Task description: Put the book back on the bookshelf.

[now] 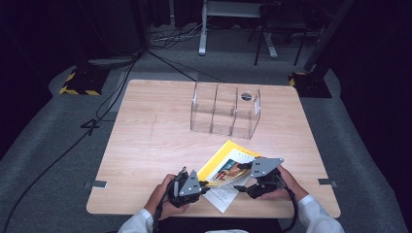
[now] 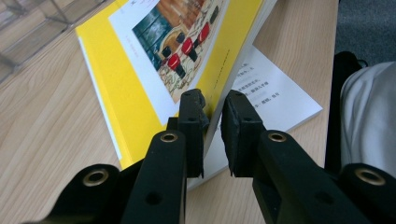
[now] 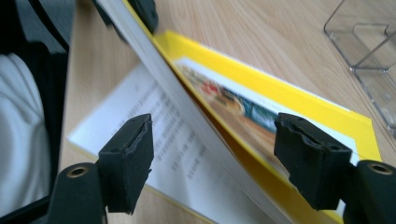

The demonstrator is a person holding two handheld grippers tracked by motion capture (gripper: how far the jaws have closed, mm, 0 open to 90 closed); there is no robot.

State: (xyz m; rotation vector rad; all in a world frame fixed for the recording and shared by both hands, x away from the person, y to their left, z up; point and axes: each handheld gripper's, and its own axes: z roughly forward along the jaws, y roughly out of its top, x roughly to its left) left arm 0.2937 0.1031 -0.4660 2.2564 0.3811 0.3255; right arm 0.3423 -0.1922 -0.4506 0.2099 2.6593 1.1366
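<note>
A yellow-covered book [image 1: 228, 164] lies open near the table's front edge. Its front cover and a block of pages [image 2: 140, 70] are lifted at a slant, and a white printed page [image 2: 275, 98] lies flat beneath. My left gripper [image 1: 206, 185] [image 2: 212, 109] is shut on the lower edge of that lifted block. My right gripper [image 1: 245, 178] [image 3: 212, 140] stands open to the right. The raised page edge [image 3: 187, 107] runs between its wide-apart jaws, and the pads are clear of it.
A clear acrylic organizer [image 1: 226, 110] with three compartments stands behind the book, toward the back of the wooden table [image 1: 145, 145]. One corner of the organizer [image 3: 369, 56] is in the right gripper view. White sleeves come in at the bottom. Cables and stands lie on the floor beyond.
</note>
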